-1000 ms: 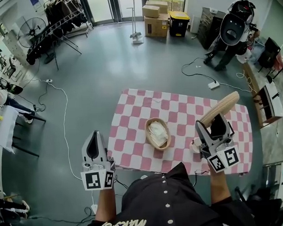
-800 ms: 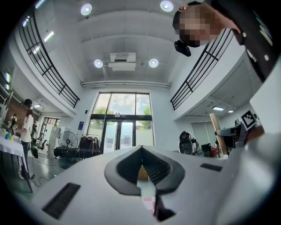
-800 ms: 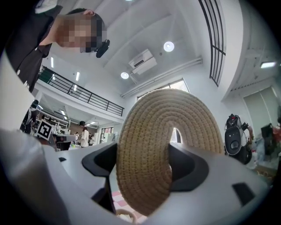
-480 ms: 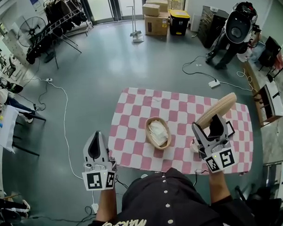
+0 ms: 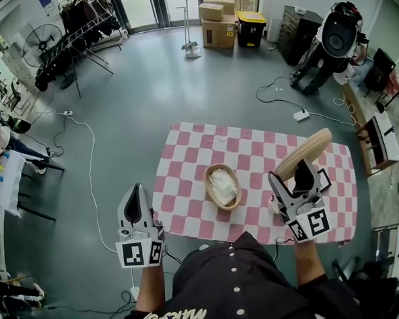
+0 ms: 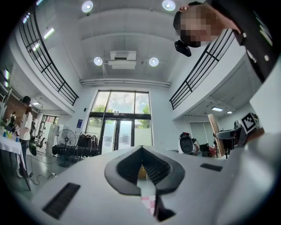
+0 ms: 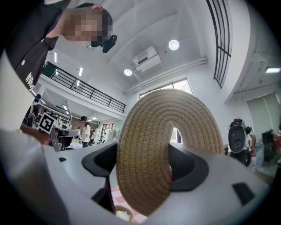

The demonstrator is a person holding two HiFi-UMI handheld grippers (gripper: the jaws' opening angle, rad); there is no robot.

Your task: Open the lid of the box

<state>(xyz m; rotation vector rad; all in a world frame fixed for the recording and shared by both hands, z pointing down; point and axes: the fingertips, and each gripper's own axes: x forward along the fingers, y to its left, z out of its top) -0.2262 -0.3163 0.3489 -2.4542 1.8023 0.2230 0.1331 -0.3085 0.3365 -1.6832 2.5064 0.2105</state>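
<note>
Lid (image 5: 306, 154) was gripped by the right tool (image 5: 292, 180), apart from the basket (image 5: 207, 185); left tool (image 5: 131, 200) was clenched, empty.

- Lid (image 5: 306, 154): oval, coiled tan rope, off the box, tilted on edge between the right gripper's (image 5: 299, 179) jaws.
- Box (image 5: 207, 186): oval woven basket, open, white contents, on the checked tablecloth (image 5: 186, 156).

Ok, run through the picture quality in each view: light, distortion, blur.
Head view: even soft light, sharp, room edges bow. Left gripper view: strong fisheye, railings curve, ceiling lamps flare white. Right gripper view: same curving; the woven lid fills the middle, weave crisp.
</note>
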